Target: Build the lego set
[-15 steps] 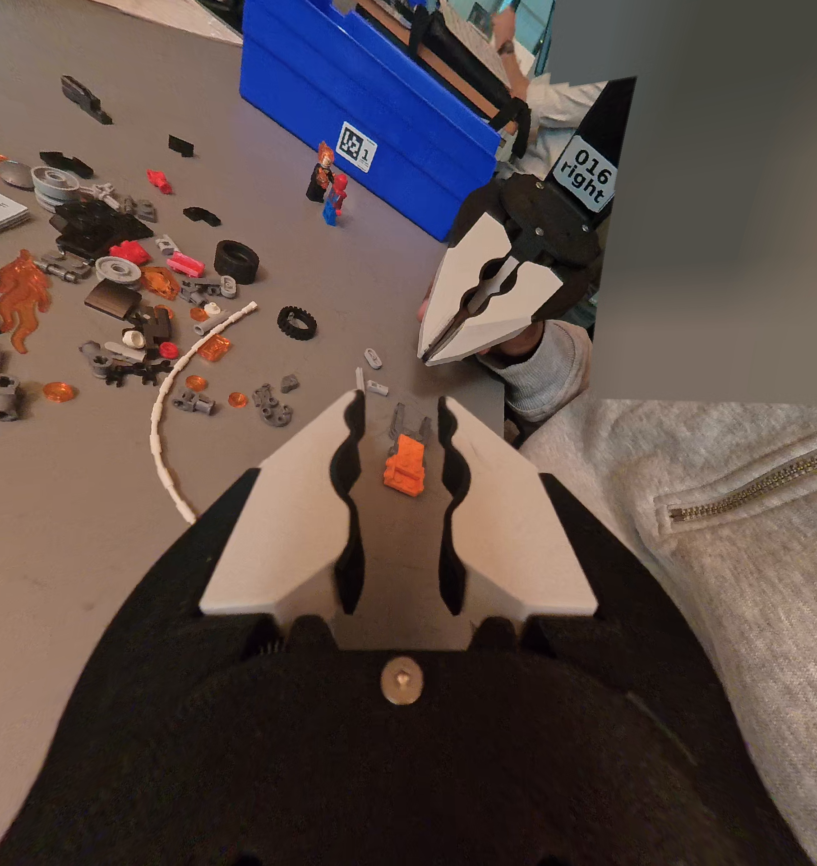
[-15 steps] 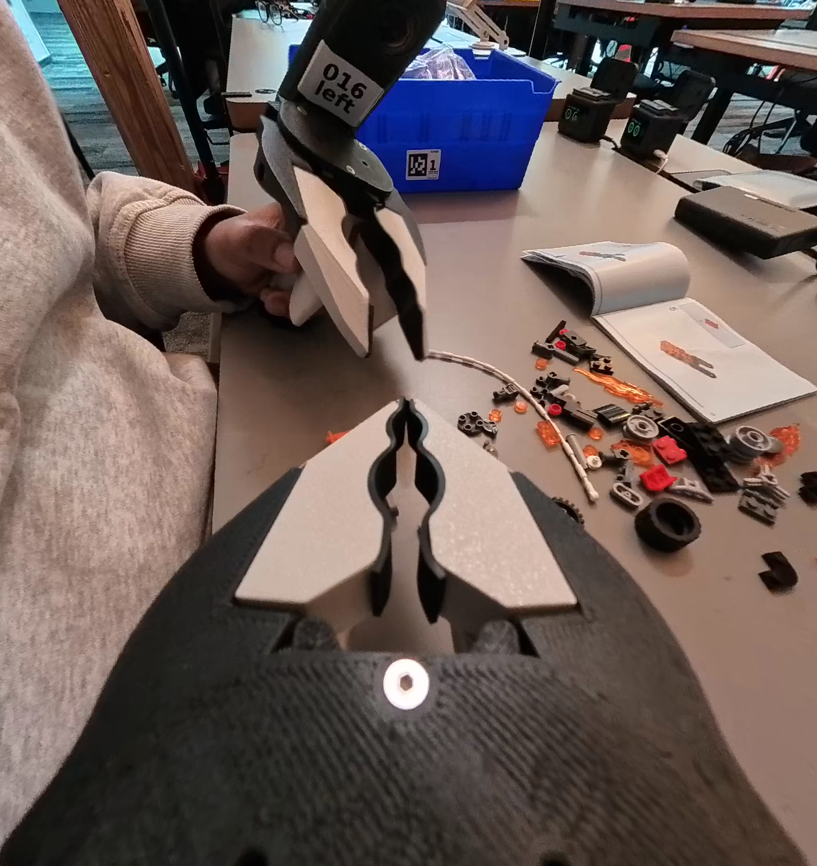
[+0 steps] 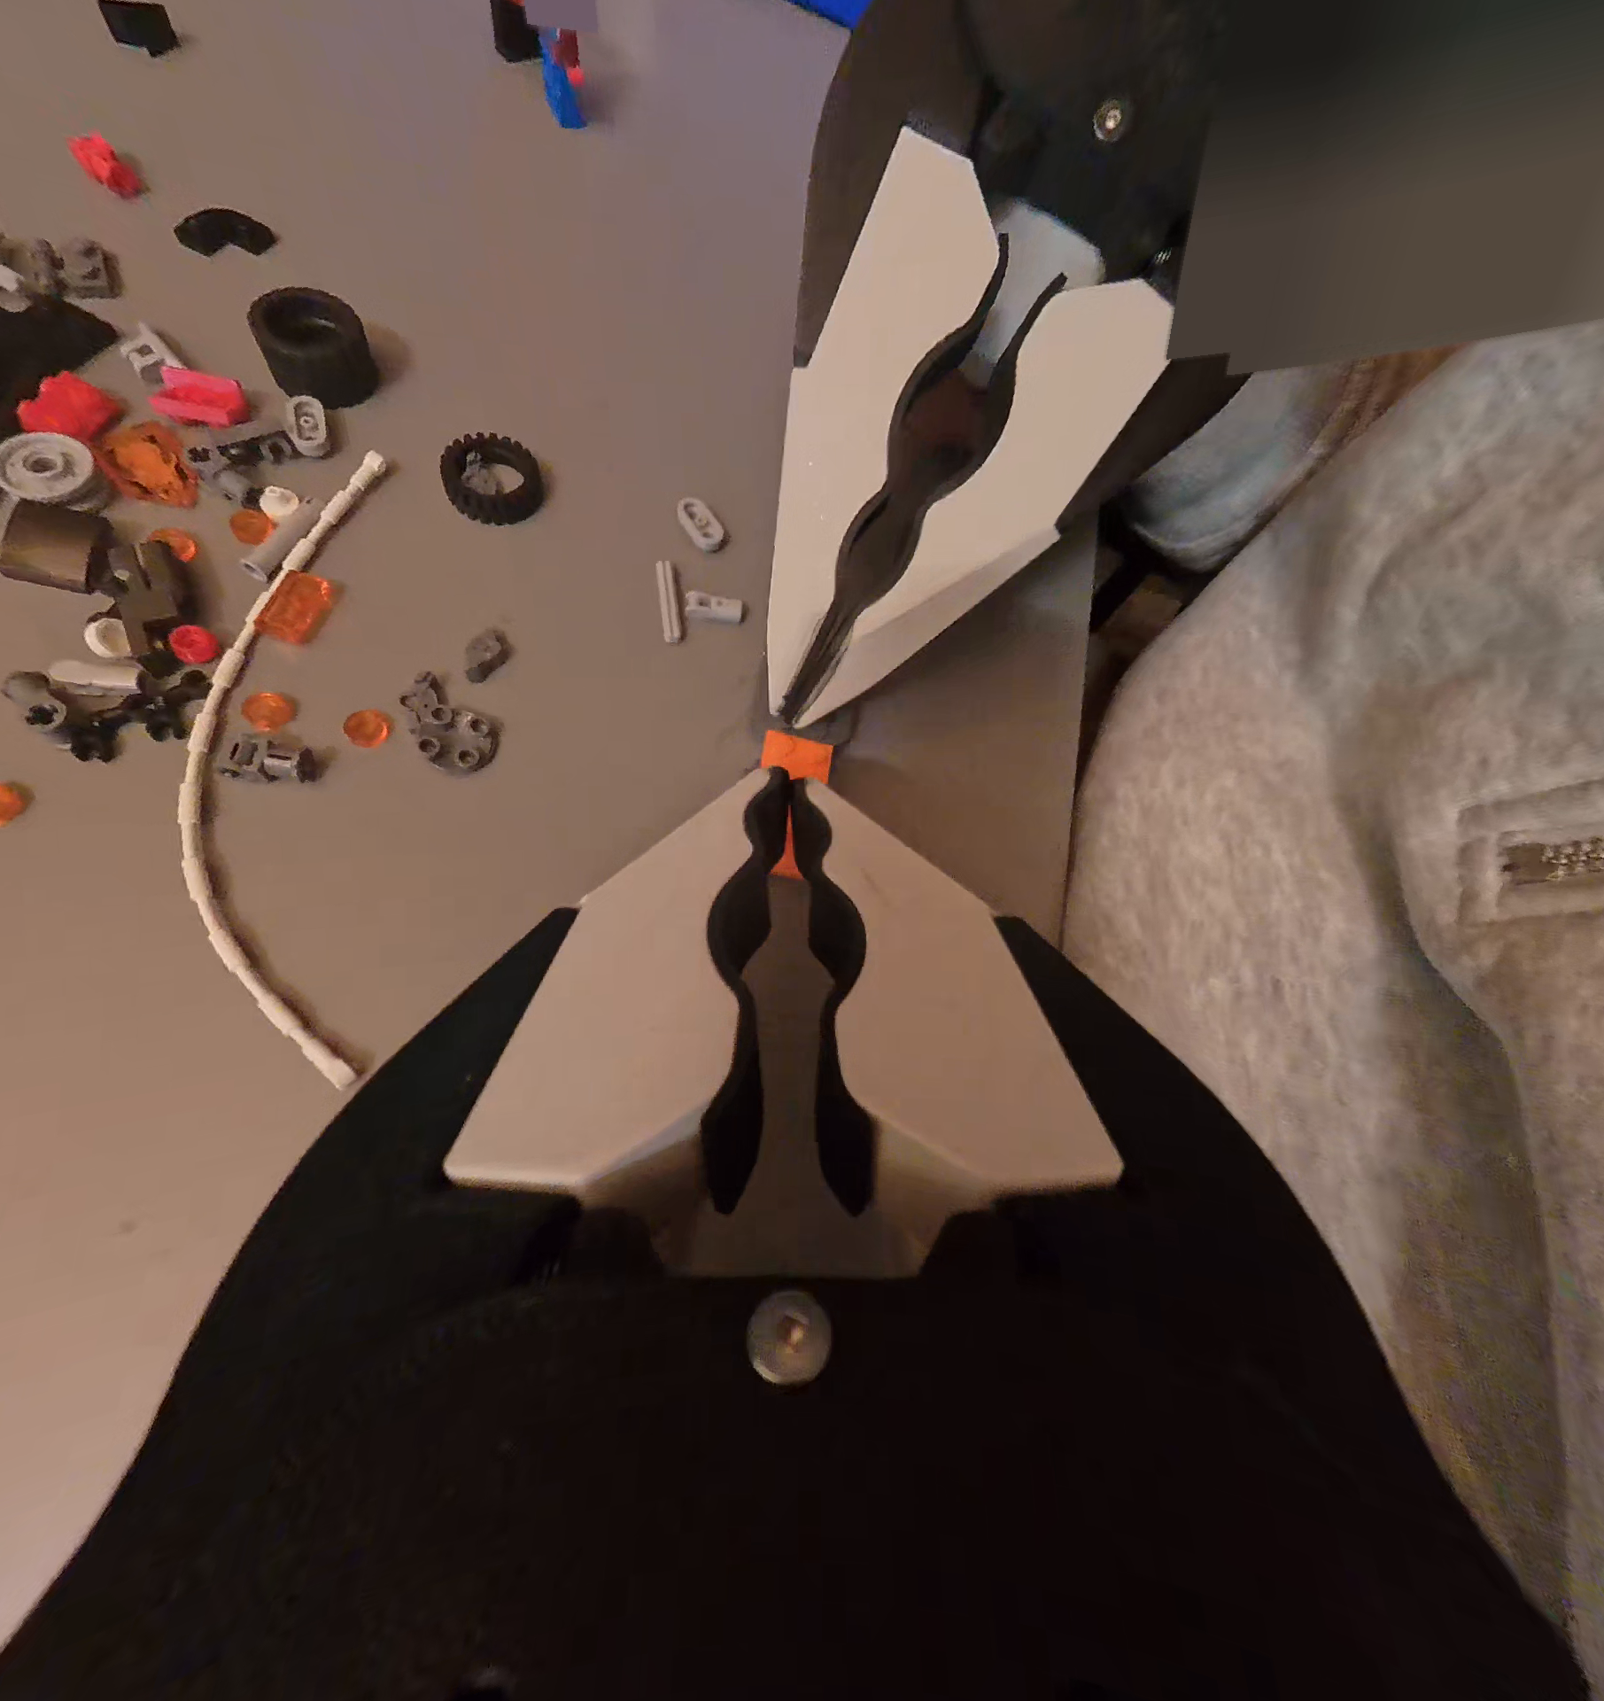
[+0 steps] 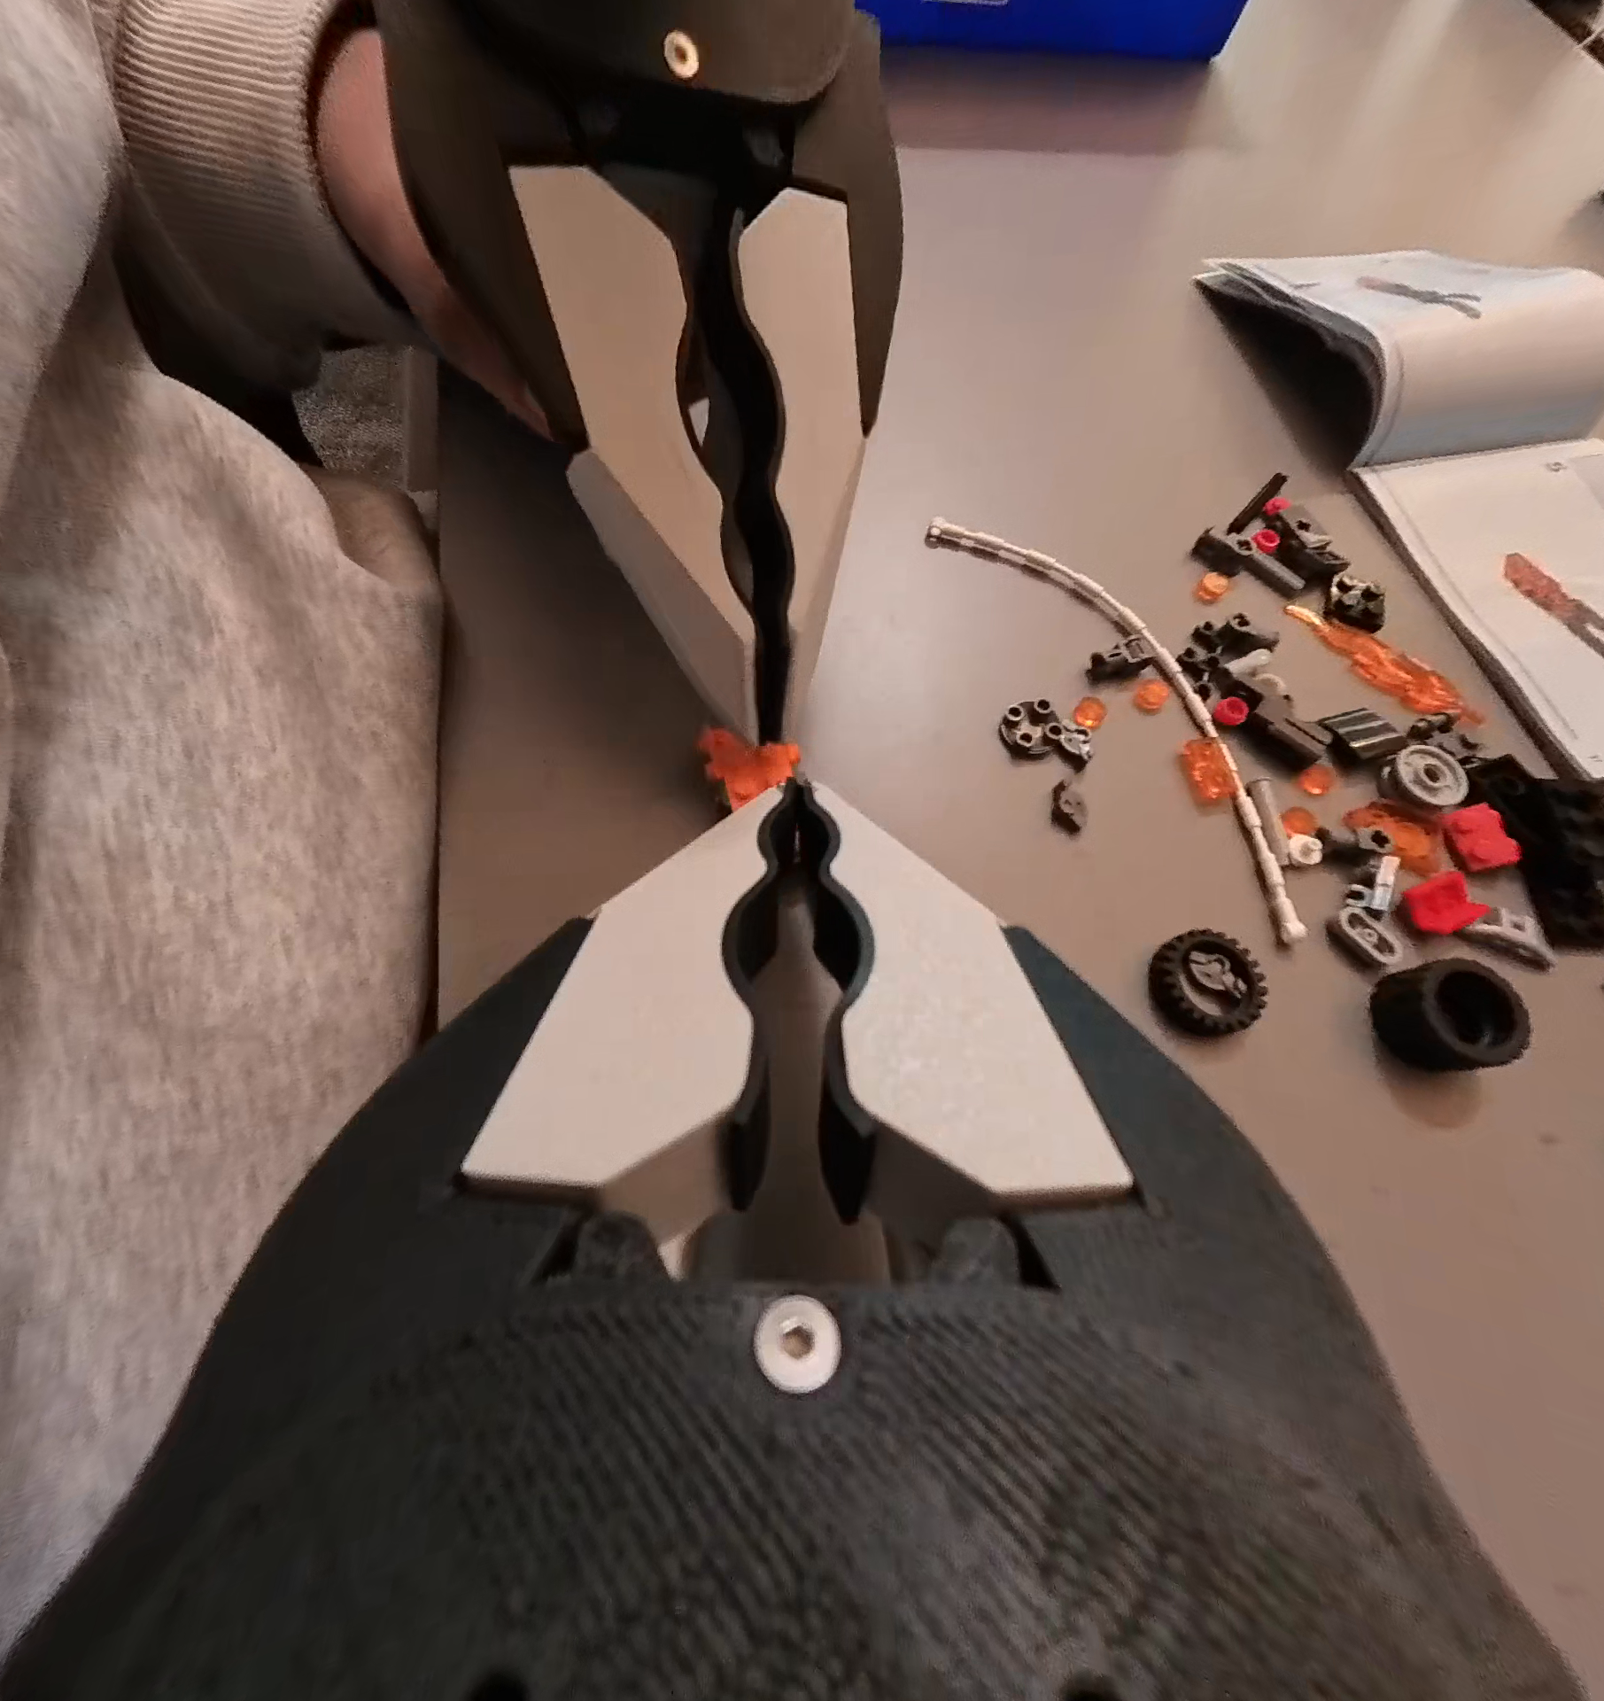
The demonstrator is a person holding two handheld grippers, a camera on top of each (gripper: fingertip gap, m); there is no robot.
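Observation:
A small orange lego piece [image 3: 798, 755] with a grey part at its far end lies low over the grey table, near the table's edge. My left gripper [image 3: 784, 782] is shut on its near end; orange shows between the fingers. My right gripper [image 3: 805, 713] comes from the opposite side, jaws shut, with its tips touching the piece's grey end. In the right wrist view the right gripper [image 4: 798, 790] meets the left gripper [image 4: 768, 732] tip to tip over the orange piece [image 4: 747, 759]. Whether the right tips pinch anything is hidden.
Loose lego parts are spread on the table: a wide black tyre [image 3: 312, 345], a thin tyre [image 3: 491, 479], a curved white chain [image 3: 227, 764], and orange, red, grey and black bits. An open instruction booklet [image 4: 1516, 589] and a blue bin [image 4: 1037, 23] stand farther off. The table edge [image 3: 1078, 736] and a person's grey sweater are close by.
Both grippers have come down and together. The left gripper was open around the orange piece and has shut on it. The right gripper, shut and apart before, now touches the piece's far end.

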